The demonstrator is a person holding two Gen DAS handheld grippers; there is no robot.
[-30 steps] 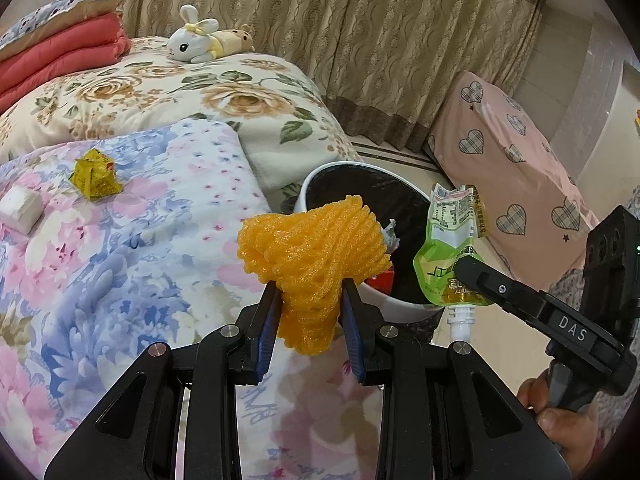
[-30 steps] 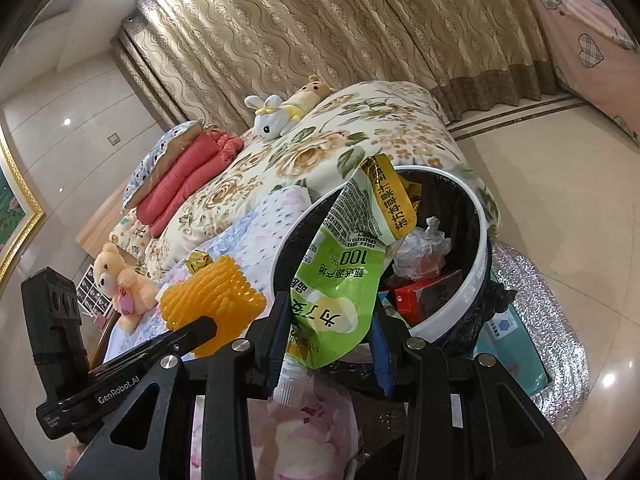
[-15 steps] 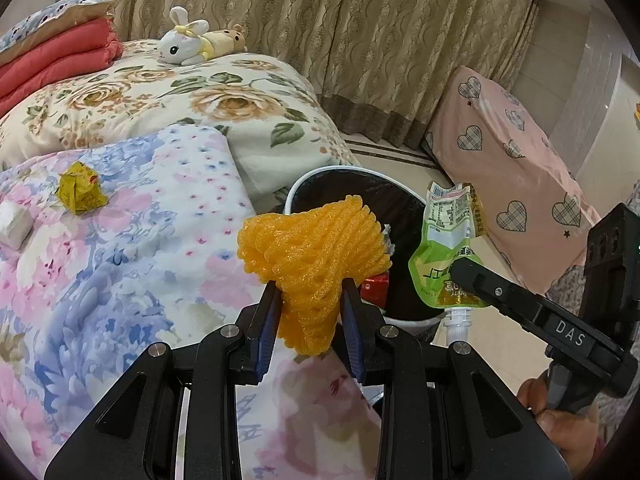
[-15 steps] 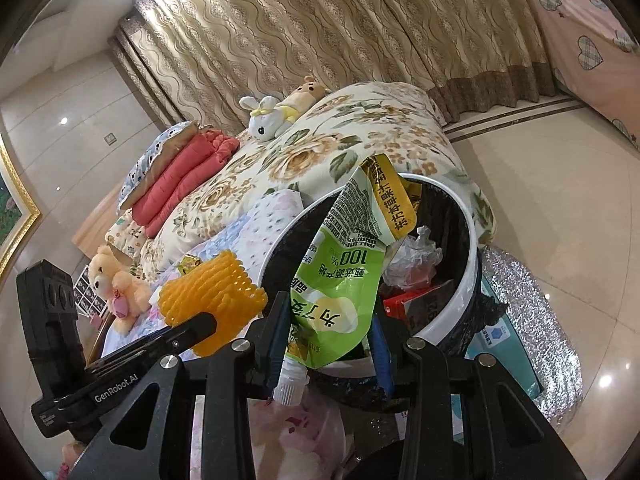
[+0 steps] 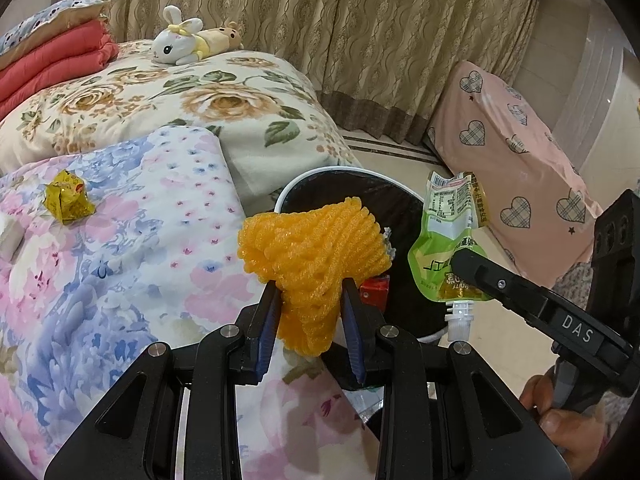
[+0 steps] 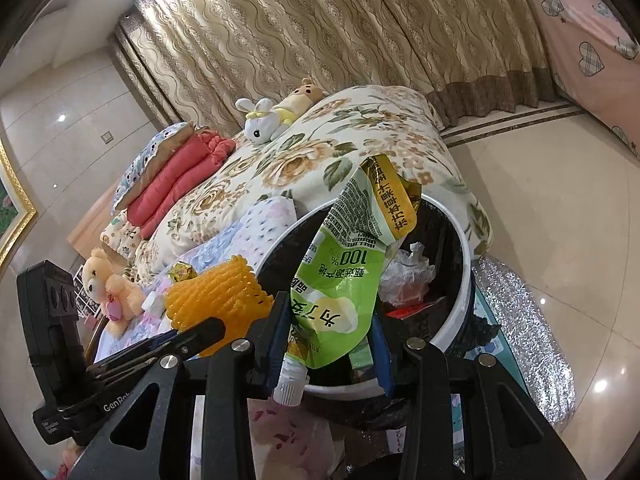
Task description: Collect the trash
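- Left wrist view: a bed with a soft flowered blanket [image 5: 120, 240] fills the left side, and wavy tan curtains [image 5: 320, 40] hang behind it.
- A white toy bunny [image 5: 178, 42] lies far back on the bed, beside a stack of folded red quilts [image 5: 52, 64].
- A crumpled yellow wrapper [image 5: 66, 202] sits on the blanket, well apart from the tools.
- The left gripper [image 5: 310, 308] pinches an orange foam fruit net [image 5: 316, 256] between its blue pads. The net sticks up above the fingers.
- Just past the net is a round white bin with a black bag inside [image 5: 436, 334], down beside the bed.
- On the right, the right gripper [image 5: 460, 260] holds a green drink pouch with a white spout [image 5: 452, 248], spout down, next to the bin.
- A hand [image 5: 560, 408] holds the handle low on the right.

- Right wrist view: shiny pale floor tiles [image 6: 540, 200] lie to the right, with the same curtains [image 6: 320, 20] behind the bed.
- The right gripper [image 6: 332, 336] squeezes the green pouch [image 6: 344, 280] between its blue pads. The pouch stands in front of the bin [image 6: 452, 320] opening.
- Inside the bin are crinkled clear plastic [image 6: 408, 276] and something red [image 6: 416, 308].
- The left gripper [image 6: 208, 328] reaches in from the left with the orange net [image 6: 212, 296], just beside the bin's rim.
- A tan teddy bear [image 6: 108, 284] sits far off on the left.
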